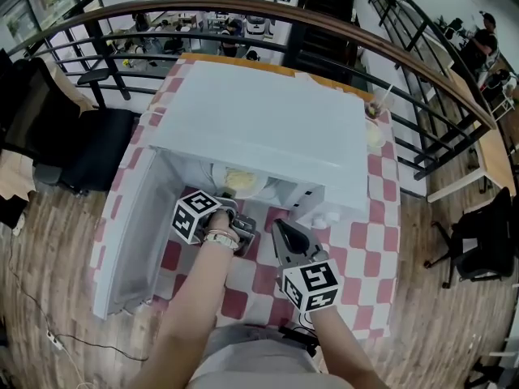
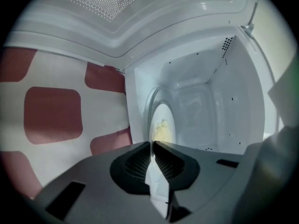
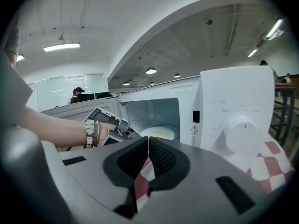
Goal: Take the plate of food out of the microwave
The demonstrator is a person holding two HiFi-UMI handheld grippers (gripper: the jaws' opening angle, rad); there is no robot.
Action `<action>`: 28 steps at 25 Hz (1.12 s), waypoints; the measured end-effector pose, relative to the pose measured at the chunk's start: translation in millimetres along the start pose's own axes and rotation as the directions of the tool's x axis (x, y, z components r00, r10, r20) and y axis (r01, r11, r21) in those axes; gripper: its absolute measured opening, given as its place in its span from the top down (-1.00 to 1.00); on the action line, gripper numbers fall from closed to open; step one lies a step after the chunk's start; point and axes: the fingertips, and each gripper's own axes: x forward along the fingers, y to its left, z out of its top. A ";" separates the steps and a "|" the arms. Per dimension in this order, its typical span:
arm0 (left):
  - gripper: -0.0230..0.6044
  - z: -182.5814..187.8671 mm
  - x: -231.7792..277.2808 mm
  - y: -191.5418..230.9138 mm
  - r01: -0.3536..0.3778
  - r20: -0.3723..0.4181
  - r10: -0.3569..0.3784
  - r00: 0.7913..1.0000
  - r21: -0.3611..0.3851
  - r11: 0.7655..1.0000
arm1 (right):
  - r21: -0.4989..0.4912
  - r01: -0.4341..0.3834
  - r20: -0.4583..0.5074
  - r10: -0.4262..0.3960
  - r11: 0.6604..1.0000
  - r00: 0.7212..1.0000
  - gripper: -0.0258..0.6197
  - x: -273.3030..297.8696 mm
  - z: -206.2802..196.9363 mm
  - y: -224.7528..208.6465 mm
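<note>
**Left gripper** (image 2: 152, 143): jaws drawn together at the tips and turned on edge. They seem to be nipping the near rim of the plate (image 2: 163, 113). The tips cover that bit of rim, so the bite is likely rather than certain.

**Plate:** white, lying on the floor of the microwave (image 1: 268, 120), toward the front of the cavity. It carries a small pale-yellow heap of food (image 2: 162, 129).

**Right gripper** (image 3: 148, 139): jaws closed on nothing. It is held outside the microwave, in front of the control panel, and is not touching the plate.

**Door** (image 1: 134, 233): swung wide open at the microwave's left side.

**Tablecloth** (image 1: 381, 217): red and white checks, under and in front of the microwave.

**Hazards, as judged:**
- The hold is on one edge only and looks shallow, so the rim could slip from the pads during the pull.
- The far side of the plate may sag once it leaves the microwave floor, letting the food slide off.
- A low drag could catch the plate on the front sill of the microwave.
- A high lift could knock the plate against the microwave roof.
- The right gripper is idle, so nothing supports the plate's opposite side.
</note>
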 end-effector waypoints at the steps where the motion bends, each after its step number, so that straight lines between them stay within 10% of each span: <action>1: 0.83 -0.3 -0.5 0.5 0.005 -0.001 -0.005 1.000 -0.003 1.000 | 0.000 0.002 0.001 -0.002 1.000 1.000 0.83 -0.6 -0.2 -0.2; 28: 0.91 -6.2 -32.2 -7.9 0.256 0.044 -0.256 0.966 0.001 0.967 | -0.024 0.008 0.041 -0.007 1.000 0.999 0.84 -17.6 9.7 7.3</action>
